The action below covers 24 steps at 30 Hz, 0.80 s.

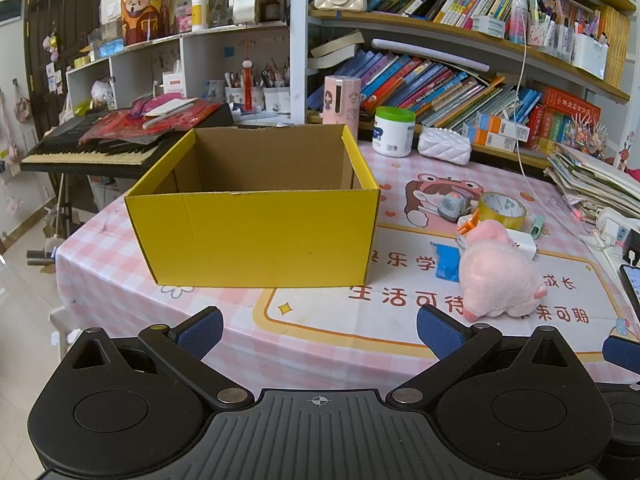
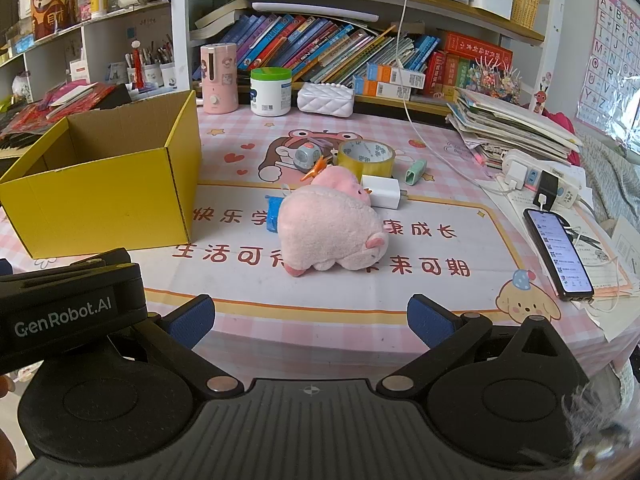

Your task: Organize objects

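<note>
An open yellow cardboard box [image 1: 256, 236] stands on the pink table; it also shows at the left in the right wrist view [image 2: 104, 204], and its inside looks empty. A pink plush pig [image 1: 496, 276] [image 2: 332, 232] lies right of the box. Behind it lie a blue item [image 2: 273, 212], a white charger block [image 2: 382, 192], a yellow tape roll [image 2: 366, 158], a small grey toy [image 2: 306, 156] and a green clip [image 2: 415, 171]. My left gripper [image 1: 320, 328] is open and empty in front of the box. My right gripper [image 2: 312, 316] is open and empty in front of the pig.
A phone [image 2: 558, 254] and power strip [image 2: 536, 176] lie at the right, beside a paper stack [image 2: 512, 128]. A white jar [image 2: 270, 92], pink canister [image 2: 218, 78] and white purse [image 2: 326, 100] stand at the back below bookshelves. A keyboard [image 1: 80, 152] sits left.
</note>
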Motion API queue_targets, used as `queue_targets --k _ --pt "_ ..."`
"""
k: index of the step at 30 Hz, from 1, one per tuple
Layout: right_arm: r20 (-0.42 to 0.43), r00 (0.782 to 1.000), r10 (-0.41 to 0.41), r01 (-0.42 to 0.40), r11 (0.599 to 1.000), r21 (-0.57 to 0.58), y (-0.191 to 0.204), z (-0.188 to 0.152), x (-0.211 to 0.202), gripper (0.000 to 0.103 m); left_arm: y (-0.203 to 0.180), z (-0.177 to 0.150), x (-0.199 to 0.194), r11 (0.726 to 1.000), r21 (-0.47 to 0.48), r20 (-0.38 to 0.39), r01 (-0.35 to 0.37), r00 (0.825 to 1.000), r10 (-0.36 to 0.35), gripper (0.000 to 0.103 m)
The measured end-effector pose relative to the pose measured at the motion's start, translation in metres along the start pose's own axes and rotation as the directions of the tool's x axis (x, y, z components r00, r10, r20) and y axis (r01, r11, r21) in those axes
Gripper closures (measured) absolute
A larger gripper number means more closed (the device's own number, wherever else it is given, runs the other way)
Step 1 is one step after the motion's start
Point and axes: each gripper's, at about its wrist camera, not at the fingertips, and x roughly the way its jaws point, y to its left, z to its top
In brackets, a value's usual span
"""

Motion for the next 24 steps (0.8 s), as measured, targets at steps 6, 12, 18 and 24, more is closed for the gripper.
queue_targets --k 6,12,18,24 --pt "-0.001 1.000 -0.001 0.001 1.000 0.000 -0.0001 0.0000 -0.0001 0.000 0.0000 0.0000 0.0000 1.000 0.000 0.000 0.000 1.000 0.000 0.000" --pt "0.003 1.000 -0.002 0.002 1.000 0.000 -0.0001 -0.0001 -0.0005 0.000 0.0002 0.0000 -0.0001 1.000 -0.001 0.001 0.001 1.000 -0.001 0.000" --pt "0.006 1.000 -0.003 0.003 1.000 0.000 0.0005 -0.0008 -0.0008 0.000 0.0000 0.0002 0.0000 1.000 0.000 0.000 0.000 1.000 0.000 0.000" --pt "0.005 1.000 -0.003 0.003 1.000 -0.001 0.0005 -0.0006 -0.0011 0.000 -0.0003 0.0001 0.0001 1.000 0.000 0.000 0.000 1.000 0.000 0.000"
